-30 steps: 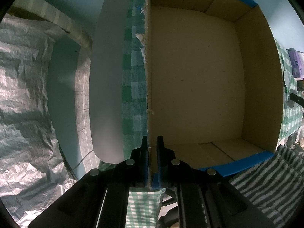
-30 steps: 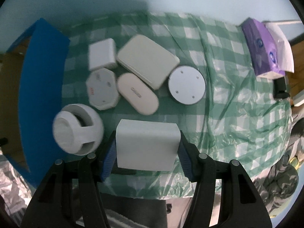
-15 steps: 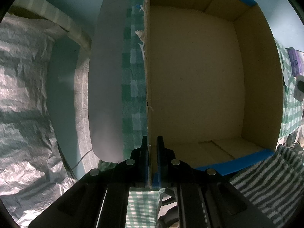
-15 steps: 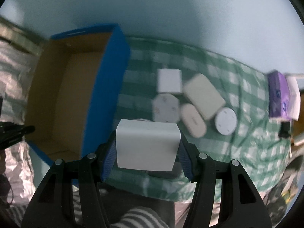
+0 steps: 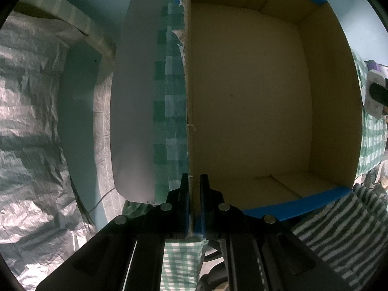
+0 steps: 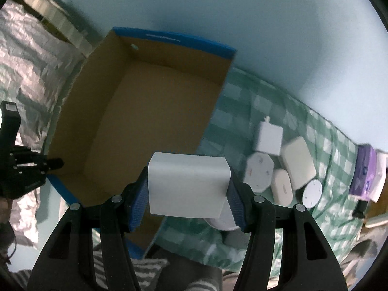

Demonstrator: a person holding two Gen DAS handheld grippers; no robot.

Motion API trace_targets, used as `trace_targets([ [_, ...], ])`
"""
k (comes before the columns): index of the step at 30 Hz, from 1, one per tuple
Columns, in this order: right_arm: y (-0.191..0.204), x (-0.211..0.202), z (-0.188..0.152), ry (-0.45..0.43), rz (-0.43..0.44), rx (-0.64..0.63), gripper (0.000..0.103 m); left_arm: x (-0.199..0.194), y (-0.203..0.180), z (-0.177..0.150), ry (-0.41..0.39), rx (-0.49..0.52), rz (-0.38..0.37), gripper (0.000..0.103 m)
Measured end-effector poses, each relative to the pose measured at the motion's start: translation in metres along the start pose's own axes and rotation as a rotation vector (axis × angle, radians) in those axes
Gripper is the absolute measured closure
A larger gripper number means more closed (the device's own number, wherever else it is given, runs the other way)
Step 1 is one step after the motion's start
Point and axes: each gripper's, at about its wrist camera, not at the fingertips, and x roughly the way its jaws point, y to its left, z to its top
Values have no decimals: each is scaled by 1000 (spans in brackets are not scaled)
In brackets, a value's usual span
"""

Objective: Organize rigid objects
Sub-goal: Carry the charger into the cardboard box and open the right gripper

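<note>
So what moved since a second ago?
The right gripper, jaws clamped on the white block, carried it from above the white gadgets leftward, over the cardboard box. The left gripper stayed pinching the box's wall; the box stayed empty.

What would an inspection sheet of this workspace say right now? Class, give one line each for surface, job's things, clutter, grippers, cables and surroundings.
Surface: green checked tablecloth, wrinkled.
Job's things: open cardboard box with blue outside, nothing inside; white block held above the box's near corner; five white devices grouped on the cloth to the right of the box.
Clutter: purple tissue pack at the cloth's far right.
Grippers: left gripper shut on the box's wall; right gripper shut on the white block.
Cables: a thin dark cable beside the table.
Surroundings: pale blue wall; crinkled silver sheeting; striped fabric.
</note>
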Motion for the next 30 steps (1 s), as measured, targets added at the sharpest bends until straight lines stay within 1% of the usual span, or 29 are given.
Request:
trace_targets([
  [7,27,9,5,18,-2,-73,44,0,0,-1,2,0,-1,95],
  [9,33,15,5,26,-15,-97,45,0,0,-1,3,1,-1,95],
  [13,41,21,6,27,-45,-135,45,0,0,-1,5,2,-1,95],
  [19,45,30,6,52,-41,-149,42,0,1,0,5,3,0,95],
  [21,46,29,4,38,-44,-149,41,1,1,0,6,1,4,95],
  [22,46,29,4,33,-46,-151,38,1,2,0,6,0,4,95],
  [23,46,28,3,28,-48,-151,33,2,2,0,7,-4,-8,95],
  [24,46,27,3,25,-48,-148,31,2,3,1,8,-9,-17,95],
  [30,38,16,2,11,-15,-118,28,2,2,2,9,-6,-13,95],
])
